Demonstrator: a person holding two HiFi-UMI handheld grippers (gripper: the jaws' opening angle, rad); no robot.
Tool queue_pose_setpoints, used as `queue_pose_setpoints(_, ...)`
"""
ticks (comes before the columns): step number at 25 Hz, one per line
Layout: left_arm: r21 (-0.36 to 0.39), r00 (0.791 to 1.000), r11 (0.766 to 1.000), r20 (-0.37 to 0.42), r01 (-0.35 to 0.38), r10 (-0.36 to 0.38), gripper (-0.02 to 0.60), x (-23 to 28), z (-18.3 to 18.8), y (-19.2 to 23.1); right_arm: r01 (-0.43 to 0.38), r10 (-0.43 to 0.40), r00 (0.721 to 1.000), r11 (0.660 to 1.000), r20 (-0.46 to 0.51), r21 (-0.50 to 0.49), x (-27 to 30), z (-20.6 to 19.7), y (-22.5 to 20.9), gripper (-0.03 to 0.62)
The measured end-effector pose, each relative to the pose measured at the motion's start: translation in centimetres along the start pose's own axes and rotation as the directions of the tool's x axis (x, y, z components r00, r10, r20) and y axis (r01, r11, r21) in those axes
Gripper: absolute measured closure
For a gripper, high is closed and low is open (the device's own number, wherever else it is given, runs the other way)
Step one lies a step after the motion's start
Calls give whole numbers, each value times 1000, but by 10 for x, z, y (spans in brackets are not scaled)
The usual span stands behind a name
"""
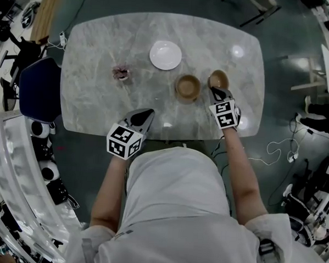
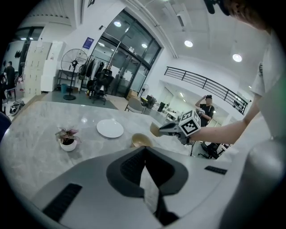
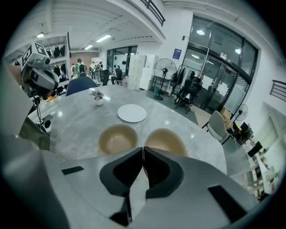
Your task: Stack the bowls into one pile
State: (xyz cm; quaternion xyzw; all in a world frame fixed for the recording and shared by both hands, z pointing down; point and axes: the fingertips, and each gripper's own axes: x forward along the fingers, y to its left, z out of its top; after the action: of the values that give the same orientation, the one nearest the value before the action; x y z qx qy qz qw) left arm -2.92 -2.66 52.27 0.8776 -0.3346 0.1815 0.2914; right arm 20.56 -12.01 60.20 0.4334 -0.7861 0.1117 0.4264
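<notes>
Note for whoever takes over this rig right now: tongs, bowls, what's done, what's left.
The left tongs are shut and empty, over the table's near edge.
The right tongs are shut on the near rim of the right bowl, which looks raised off the table.
The left bowl sits empty on the table beside it.
Done: nothing stacked yet.
Left: set the right bowl into the left bowl. Leave the plate and plant.

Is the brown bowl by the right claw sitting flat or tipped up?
Tipped up. The right claw is shut on the rim of the bowl, and the left gripper view shows it held tilted, off the table.
</notes>
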Motion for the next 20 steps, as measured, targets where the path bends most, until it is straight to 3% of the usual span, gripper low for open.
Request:
queue_pose_setpoints(7,4,1000,1000,7,14,-14,580,-4,4,2,-30,30,999,1000,11,1,-8,12,29,571)
queue_pose_setpoints(20,-12,1000,1000,26,9,-8,580,-9,-3,1,-103,104,995,988,4,-112,-3,21,84,571)
